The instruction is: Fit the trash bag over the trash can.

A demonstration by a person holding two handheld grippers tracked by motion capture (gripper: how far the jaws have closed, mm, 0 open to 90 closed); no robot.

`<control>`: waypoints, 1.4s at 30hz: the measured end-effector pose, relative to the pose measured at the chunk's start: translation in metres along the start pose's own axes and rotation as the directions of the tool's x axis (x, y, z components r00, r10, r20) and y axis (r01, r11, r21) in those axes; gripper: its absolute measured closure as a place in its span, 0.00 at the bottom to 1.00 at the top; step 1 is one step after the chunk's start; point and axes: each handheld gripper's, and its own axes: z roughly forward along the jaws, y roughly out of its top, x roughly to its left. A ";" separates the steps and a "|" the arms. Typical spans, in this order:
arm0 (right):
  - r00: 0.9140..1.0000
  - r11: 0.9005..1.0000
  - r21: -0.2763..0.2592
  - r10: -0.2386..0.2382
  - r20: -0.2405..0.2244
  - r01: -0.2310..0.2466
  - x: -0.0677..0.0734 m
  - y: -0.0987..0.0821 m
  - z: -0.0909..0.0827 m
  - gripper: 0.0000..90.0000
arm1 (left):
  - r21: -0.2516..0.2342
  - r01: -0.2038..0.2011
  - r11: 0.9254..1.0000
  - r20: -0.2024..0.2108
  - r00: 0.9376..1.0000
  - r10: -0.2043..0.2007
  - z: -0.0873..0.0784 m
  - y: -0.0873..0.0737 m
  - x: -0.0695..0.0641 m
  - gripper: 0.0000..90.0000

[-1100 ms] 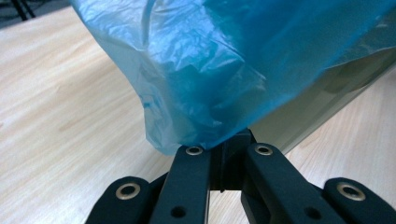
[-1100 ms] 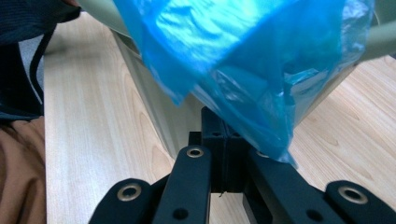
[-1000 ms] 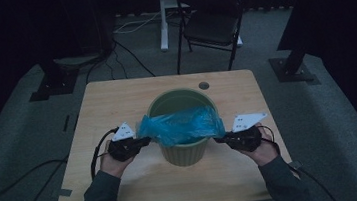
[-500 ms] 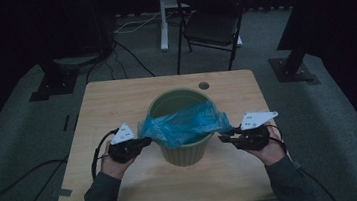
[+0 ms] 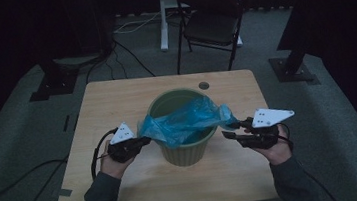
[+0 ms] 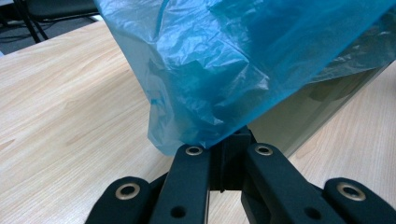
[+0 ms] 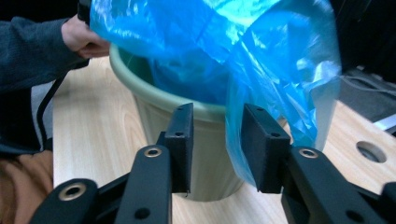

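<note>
While my left gripper [image 5: 141, 143] stays clamped on the bag [image 5: 189, 122], my right gripper [image 5: 231, 129] has just been opening, bag edge loose between its jaws.

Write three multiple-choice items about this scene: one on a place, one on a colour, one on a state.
1. Where does the green bin stand?
A. on the wooden table
B. on the floor
C. on the chair

2. What colour is the plastic bag?
A. black
B. blue
C. white

3. How is the right gripper?
A. shut on the bin rim
B. shut on the bag
C. open

Answers: 1 A, the bin rests mid-table. 2 B, the bag is blue in all views. 3 C, its fingers stand apart, having just been opening, with a fold of bag hanging loose at the gap; the left gripper pinches the bag.
</note>
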 end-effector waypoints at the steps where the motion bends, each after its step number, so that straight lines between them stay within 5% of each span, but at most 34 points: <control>1: 1.000 1.000 -0.025 -0.005 0.012 0.005 0.001 0.003 -0.002 0.67 | -0.004 -0.003 1.000 0.000 1.000 0.003 0.000 0.001 -0.001 1.00; 8: 1.000 0.997 -0.072 0.014 -0.007 -0.014 0.000 0.010 0.000 0.65 | -0.007 -0.009 1.000 0.001 1.000 0.009 0.000 0.002 -0.002 1.00; 21: 0.998 0.999 -0.024 -0.039 -0.052 0.038 0.010 0.011 -0.006 0.77 | -0.010 -0.004 1.000 -0.007 1.000 0.004 -0.002 0.002 0.000 1.00; 35: 1.000 0.993 -0.119 0.000 0.012 0.001 0.004 0.006 -0.034 0.67 | -0.007 0.002 1.000 -0.011 1.000 -0.003 -0.001 0.001 0.001 1.00; 42: 1.000 0.994 -0.109 -0.003 0.025 0.006 0.003 0.011 -0.026 0.64 | -0.007 0.003 1.000 -0.012 1.000 -0.003 -0.001 0.001 0.001 1.00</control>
